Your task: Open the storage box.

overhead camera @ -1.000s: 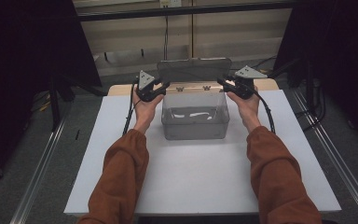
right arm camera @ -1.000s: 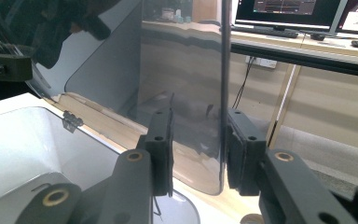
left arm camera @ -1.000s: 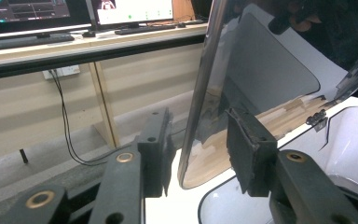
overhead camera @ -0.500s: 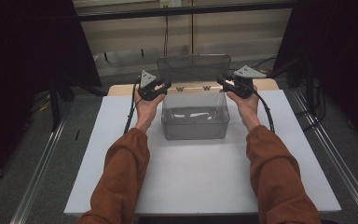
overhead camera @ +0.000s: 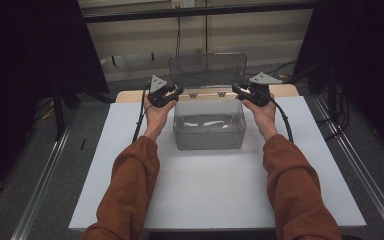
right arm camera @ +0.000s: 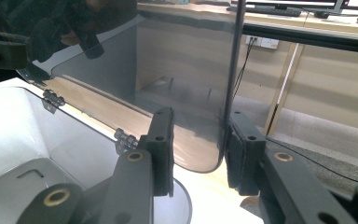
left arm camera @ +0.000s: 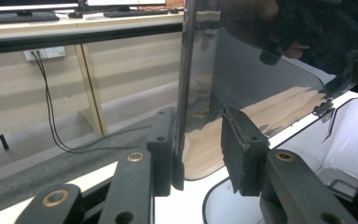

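A dim room with dark curtains at either side is surrounding a white bench set before a pale panelled wall. Toward the far edge of that bench a clear plastic box is sitting, its hinged lid standing upright from the rear rim. The left tool is straddling the lid's left edge, one jaw touching it and the other standing off, so it is released rather than clamped. The right tool is bracketing the lid's right edge in the same loose way, with a gap at the inner jaw. Judging by this, the opening is looking done, and letting go and drawing both tools clear is what is remaining.
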{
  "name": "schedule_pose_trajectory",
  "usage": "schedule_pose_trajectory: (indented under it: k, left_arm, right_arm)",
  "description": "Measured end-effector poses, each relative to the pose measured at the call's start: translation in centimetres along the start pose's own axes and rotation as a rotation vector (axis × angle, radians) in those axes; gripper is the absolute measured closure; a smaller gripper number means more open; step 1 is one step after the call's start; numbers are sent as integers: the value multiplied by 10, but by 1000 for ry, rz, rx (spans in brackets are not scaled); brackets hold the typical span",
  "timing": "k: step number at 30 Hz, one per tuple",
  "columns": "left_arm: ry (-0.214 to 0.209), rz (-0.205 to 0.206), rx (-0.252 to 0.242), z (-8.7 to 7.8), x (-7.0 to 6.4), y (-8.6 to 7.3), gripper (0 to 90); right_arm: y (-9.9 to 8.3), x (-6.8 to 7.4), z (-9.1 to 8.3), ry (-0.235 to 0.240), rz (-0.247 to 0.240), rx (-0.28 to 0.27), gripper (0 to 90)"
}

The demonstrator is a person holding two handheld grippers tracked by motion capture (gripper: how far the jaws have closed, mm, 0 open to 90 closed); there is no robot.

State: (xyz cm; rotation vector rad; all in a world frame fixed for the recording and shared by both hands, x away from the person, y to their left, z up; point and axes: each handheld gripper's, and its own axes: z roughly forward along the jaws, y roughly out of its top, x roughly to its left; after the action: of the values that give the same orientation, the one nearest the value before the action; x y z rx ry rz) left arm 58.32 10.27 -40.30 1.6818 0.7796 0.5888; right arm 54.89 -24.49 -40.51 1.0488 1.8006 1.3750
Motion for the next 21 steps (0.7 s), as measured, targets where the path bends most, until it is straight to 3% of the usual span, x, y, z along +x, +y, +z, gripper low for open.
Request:
schedule_pose_trajectory:
  k: [4,8,9,14,21]
  left_arm:
    - [4,-3,18,2,0,1,661]
    - [11,-9,47,3,2,0,662]
    - [-6,-18,56,4,2,-1,664]
    - [2,-40,79,8,3,-1,663]
    - [-4,-84,86,10,4,1,658]
  right_arm:
    - [-3,-3,1,7,37,4,690]
    - [-3,-4,2,9,35,8,712]
    - [-3,-5,3,8,41,6,717]
    - [-2,-5,3,2,33,10,737]
    - [-1,-8,4,13,62,22,745]
